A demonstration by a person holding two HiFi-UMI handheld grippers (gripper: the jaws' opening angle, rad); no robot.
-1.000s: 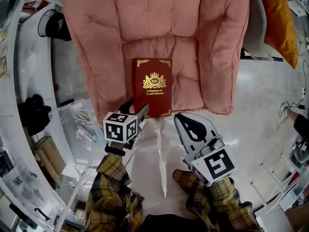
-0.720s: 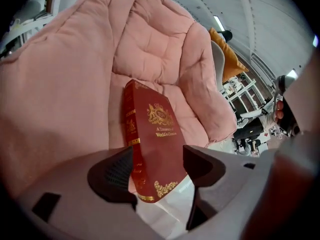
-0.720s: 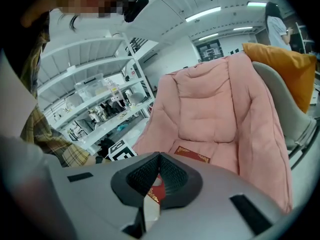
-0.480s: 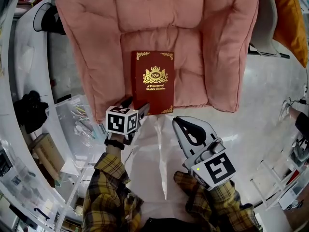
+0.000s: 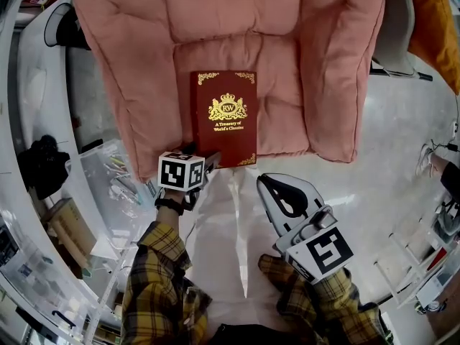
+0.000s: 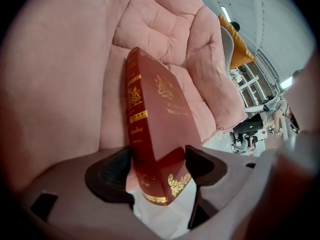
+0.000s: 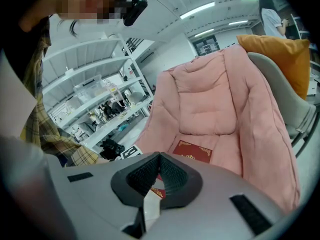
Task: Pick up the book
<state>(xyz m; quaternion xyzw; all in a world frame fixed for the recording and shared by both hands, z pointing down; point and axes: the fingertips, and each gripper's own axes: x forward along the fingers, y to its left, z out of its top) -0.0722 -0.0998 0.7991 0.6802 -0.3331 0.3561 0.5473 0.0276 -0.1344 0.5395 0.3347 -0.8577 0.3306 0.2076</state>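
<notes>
A dark red hardcover book with gold print lies flat on the seat of a pink padded armchair, its near edge overhanging the seat front. My left gripper is at the book's near left corner. In the left gripper view the book stands between the jaws of the left gripper, which have just been opening wide; spine to one pad, cover to the other, no pressing visible. My right gripper hangs shut and empty in front of the chair, to the book's right. In the right gripper view the book lies beyond the right gripper.
White shelving and a clear plastic bin stand at the left, with a black bag. A grey chair with an orange cushion is at the right. Pale glossy floor spreads in front.
My left gripper has moved down and forward to the book's near left corner, and its jaws have spread around that corner. The right gripper has barely shifted.
</notes>
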